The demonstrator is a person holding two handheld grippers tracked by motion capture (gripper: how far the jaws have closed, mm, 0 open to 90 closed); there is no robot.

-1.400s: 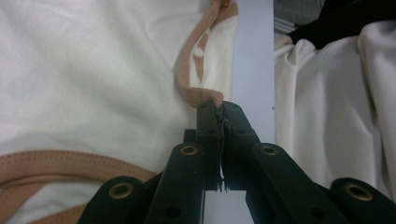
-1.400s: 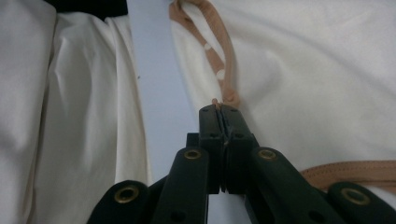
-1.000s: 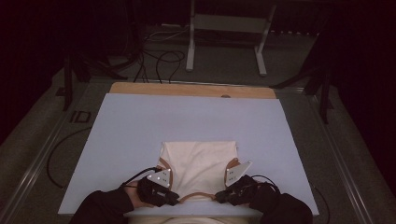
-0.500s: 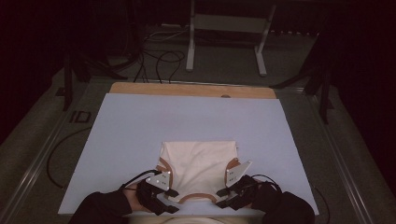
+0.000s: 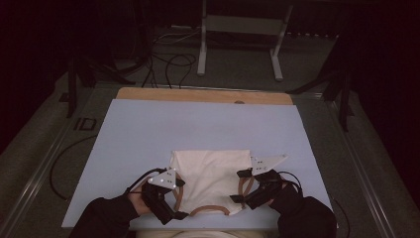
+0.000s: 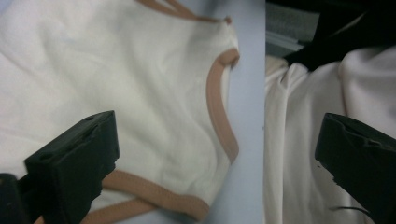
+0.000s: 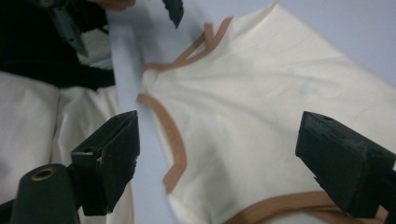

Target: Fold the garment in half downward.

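Two tongs, left (image 5: 171,201) and right (image 5: 240,186), open and empty | pale-blue desk (image 5: 148,129), dark room | just opened, releasing cream garment (image 5: 210,173) near edge.

Cream sleeveless top with tan binding (image 5: 210,179): near hem in the high view partly covered by both black two-jaw grippers, left gripper (image 5: 171,201) and right gripper (image 5: 242,186). Left gripper view: garment cut off at the top and left edges, soft blur throughout. Right gripper view: garment runs out at the right and bottom edges. Pale blue desk (image 5: 148,129): near edge cut off by the frame bottom.
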